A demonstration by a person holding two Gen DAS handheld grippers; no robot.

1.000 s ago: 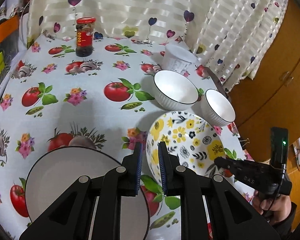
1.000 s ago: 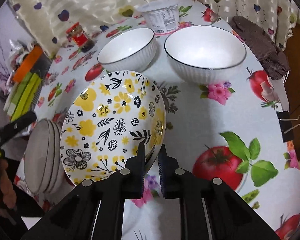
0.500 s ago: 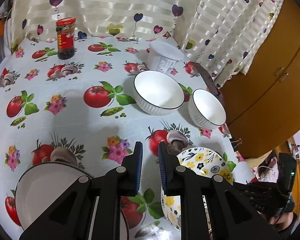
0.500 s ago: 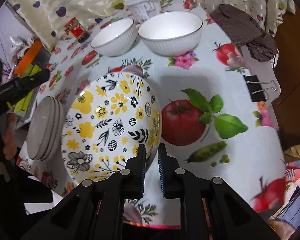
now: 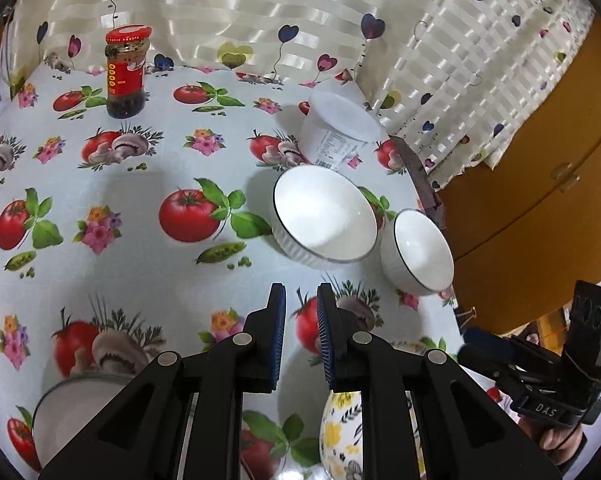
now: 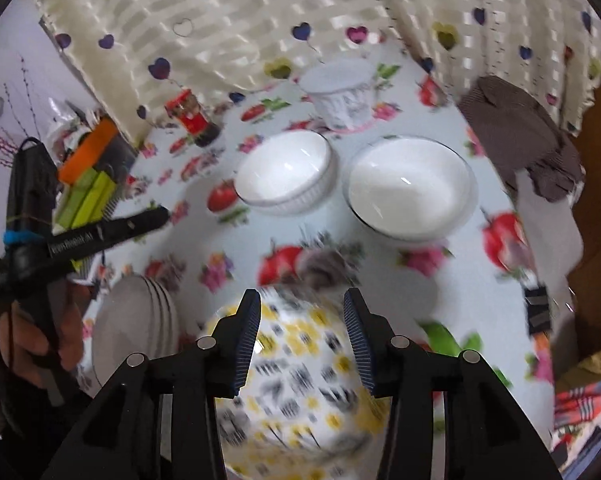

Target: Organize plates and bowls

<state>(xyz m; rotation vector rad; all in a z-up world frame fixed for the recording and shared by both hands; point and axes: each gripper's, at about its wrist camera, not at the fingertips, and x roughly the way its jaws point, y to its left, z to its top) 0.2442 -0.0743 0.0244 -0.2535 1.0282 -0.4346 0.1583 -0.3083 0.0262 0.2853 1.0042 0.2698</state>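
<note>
- Since half a second ago, the right gripper (image 6: 302,338) has let its fingers spread wide and no longer pinches the rim of the flowered plate (image 6: 300,376); the plate now shows blurred between and below the fingers, and whether it touches them cannot be told.
- Seen from the left wrist, that plate (image 5: 340,432) sits at the near edge of the table (image 5: 140,200), mostly hidden behind the left gripper's right finger.
- Left gripper (image 5: 301,338) has its fingers close together with a narrow gap, holding nothing, hovering above the tablecloth.
- Stack of white plates (image 6: 140,332) lies just left of the flowered plate, near the table's front edge; its rim (image 5: 60,408) shows at the lower left of the left wrist view.
- Two white bowls stand side by side farther back: the wide bowl (image 5: 324,218) and the small bowl (image 5: 418,254), nearly touching.
- Behind them stand a white tub (image 5: 336,132) and, well apart to the left, a red-lidded jar (image 5: 126,72).
</note>
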